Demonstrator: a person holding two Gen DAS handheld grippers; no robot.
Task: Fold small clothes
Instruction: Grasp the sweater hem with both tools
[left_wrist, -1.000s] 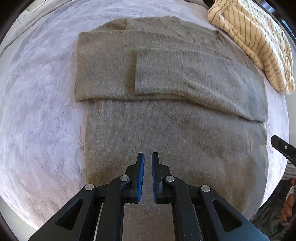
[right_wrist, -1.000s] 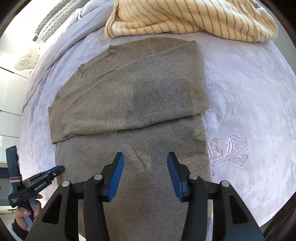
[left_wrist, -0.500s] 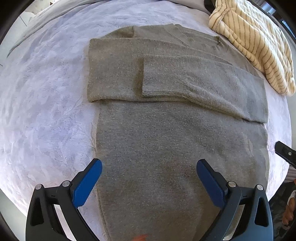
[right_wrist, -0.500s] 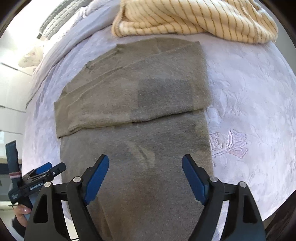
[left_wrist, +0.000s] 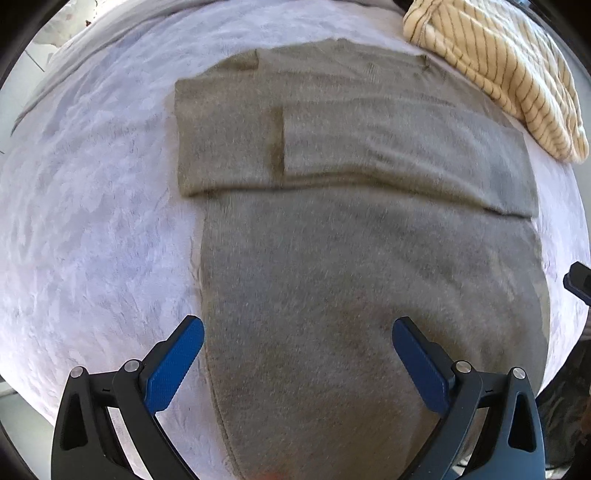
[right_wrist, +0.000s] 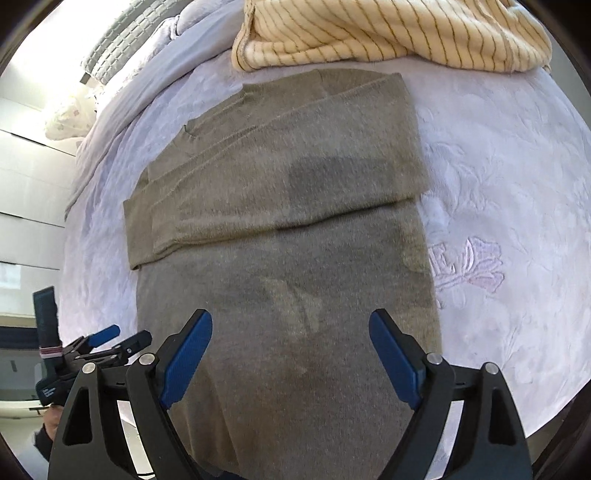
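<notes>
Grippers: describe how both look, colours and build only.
The left gripper and right gripper match: black plastic linkage arms with triangular cut-outs and silver pivot bolts, each finger faced with a textured blue pad. No cables or sleeves are visible.

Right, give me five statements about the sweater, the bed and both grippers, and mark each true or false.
1. Both sleeves of the grey sweater are folded across its chest. True.
2. The left gripper is shut on the hem. False: its jaws are wide open, holding nothing.
3. A striped cream garment lies beyond the sweater's collar. True.
4. The right gripper is open above the sweater's lower half. True.
5. The sweater lies on a bare wooden table. False: it lies on a pale embossed bedspread.
</notes>
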